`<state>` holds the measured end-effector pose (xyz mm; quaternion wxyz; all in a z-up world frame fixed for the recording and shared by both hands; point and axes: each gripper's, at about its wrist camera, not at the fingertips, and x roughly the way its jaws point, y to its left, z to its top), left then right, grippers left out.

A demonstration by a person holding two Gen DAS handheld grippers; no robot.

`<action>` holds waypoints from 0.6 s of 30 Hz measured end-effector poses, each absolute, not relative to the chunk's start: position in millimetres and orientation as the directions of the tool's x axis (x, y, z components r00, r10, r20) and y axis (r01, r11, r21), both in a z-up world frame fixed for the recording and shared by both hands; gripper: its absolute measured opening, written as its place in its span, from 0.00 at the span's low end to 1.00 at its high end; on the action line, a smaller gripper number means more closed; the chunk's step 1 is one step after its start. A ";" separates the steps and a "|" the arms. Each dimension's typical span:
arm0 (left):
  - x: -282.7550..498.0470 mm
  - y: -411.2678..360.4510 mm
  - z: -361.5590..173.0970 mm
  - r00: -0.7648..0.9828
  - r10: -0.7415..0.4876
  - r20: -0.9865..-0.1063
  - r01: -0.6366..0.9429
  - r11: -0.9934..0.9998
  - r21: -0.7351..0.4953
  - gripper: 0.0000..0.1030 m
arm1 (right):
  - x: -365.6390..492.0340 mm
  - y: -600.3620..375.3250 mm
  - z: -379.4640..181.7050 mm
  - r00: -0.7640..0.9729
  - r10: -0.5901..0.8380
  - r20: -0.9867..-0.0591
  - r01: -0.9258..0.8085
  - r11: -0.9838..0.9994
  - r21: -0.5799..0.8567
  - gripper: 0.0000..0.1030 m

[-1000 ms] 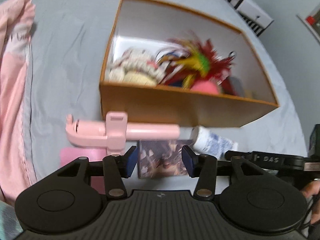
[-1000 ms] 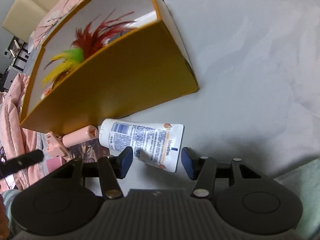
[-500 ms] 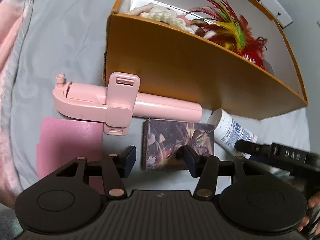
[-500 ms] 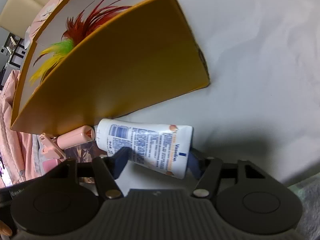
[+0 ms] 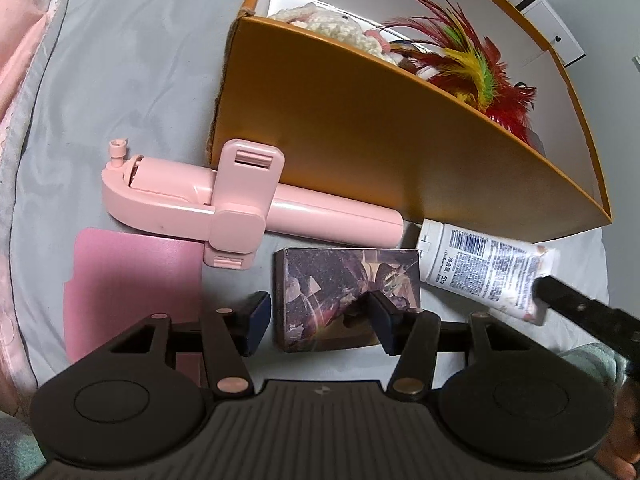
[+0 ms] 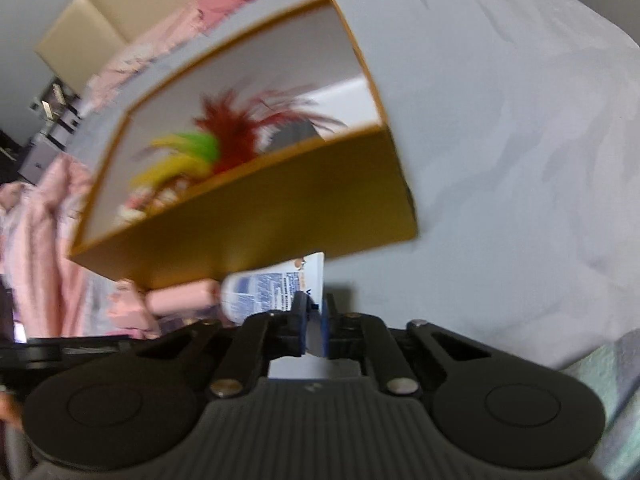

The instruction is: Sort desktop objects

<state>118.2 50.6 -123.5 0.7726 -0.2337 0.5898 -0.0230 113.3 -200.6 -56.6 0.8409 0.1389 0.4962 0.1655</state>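
My left gripper (image 5: 318, 320) stands open low over a small dark patterned box (image 5: 344, 280) on the grey sheet. Its left finger is just left of the box and its right finger overlaps the box's top; the pads do not press on it. A pink selfie stick (image 5: 248, 208) lies beyond, against the orange box (image 5: 380, 140). My right gripper (image 6: 314, 320) is shut on the flat end of a white cream tube (image 6: 272, 284), also seen as the white tube (image 5: 480, 276) in the left wrist view, tilted beside the orange box (image 6: 260, 224).
The orange box holds coloured feathers (image 5: 472, 68) and a knitted toy (image 5: 340, 28). A flat pink card (image 5: 132, 292) lies left of the patterned box. Pink bedding (image 5: 24, 80) borders the sheet on the left. A sleeve shows at the lower right.
My right gripper has shut on the tube's flat end and risen with it. My left gripper sank toward the patterned box and then held still.
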 end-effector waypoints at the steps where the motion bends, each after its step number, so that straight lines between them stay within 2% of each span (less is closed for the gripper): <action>1: 117.6 51.0 -123.5 0.303 -0.312 -0.900 -0.241 0.889 -0.389 0.62 | 112.8 -199.1 -53.3 0.455 0.422 -0.784 -0.154 0.904 0.398 0.04; 6: 114.6 55.7 -125.8 0.293 -0.323 -0.900 -0.257 0.880 -0.400 0.68 | 117.7 -178.2 -53.4 0.437 0.482 -0.760 -0.198 0.875 0.441 0.06; 12: 114.3 60.6 -132.4 0.281 -0.360 -0.890 -0.278 0.857 -0.434 0.79 | 123.5 -158.1 -55.4 0.464 0.469 -0.752 -0.235 0.883 0.405 0.08; 15: 114.6 60.1 -134.4 0.276 -0.374 -0.885 -0.276 0.851 -0.446 0.79 | 124.4 -156.6 -57.4 0.457 0.487 -0.745 -0.246 0.873 0.420 0.08; 17: 111.8 62.3 -132.3 0.283 -0.370 -0.885 -0.278 0.851 -0.445 0.74 | 121.7 -154.7 -55.8 0.462 0.479 -0.746 -0.262 0.878 0.401 0.08; 18: 109.5 64.8 -130.8 0.290 -0.368 -0.884 -0.284 0.849 -0.446 0.69 | 119.5 -156.0 -53.0 0.462 0.480 -0.746 -0.266 0.877 0.400 0.07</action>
